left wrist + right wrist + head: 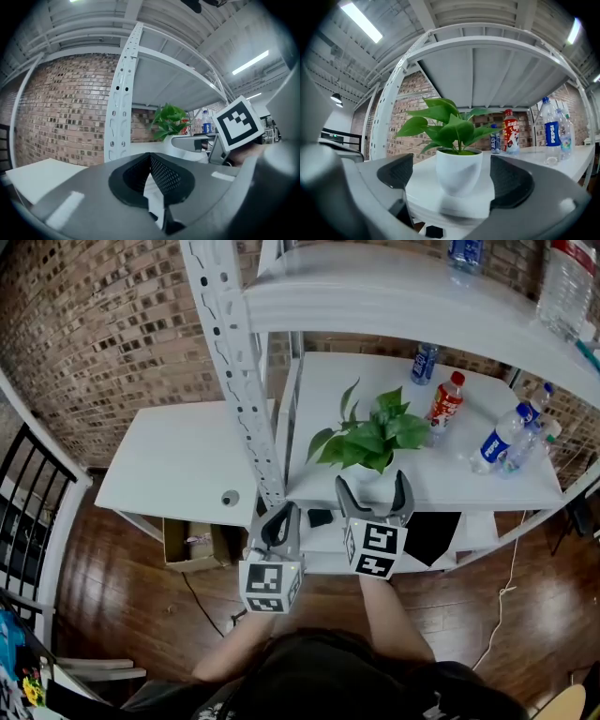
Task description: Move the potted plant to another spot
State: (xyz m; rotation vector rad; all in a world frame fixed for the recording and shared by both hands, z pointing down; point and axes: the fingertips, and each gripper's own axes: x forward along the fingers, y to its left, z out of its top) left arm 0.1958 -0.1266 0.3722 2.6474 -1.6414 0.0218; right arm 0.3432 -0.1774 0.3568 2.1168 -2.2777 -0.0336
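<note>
The potted plant (367,439) has broad green leaves and a white pot (459,169), and it stands near the front edge of the white middle shelf (469,488). My right gripper (373,489) is level at that edge and open. Its pads (512,182) flank the pot without touching it. My left gripper (280,519) hovers lower left of the plant, in front of the shelf's post, shut with nothing in it. The left gripper view shows the plant (169,121) to the right, behind the right gripper's marker cube (238,123).
A perforated white post (239,371) rises just left of the plant. A red bottle (445,401) and blue-labelled bottles (497,439) stand to the plant's right and behind it. An upper shelf (394,296) overhangs. A white side table (178,460) is at left, a cardboard box (192,545) beneath.
</note>
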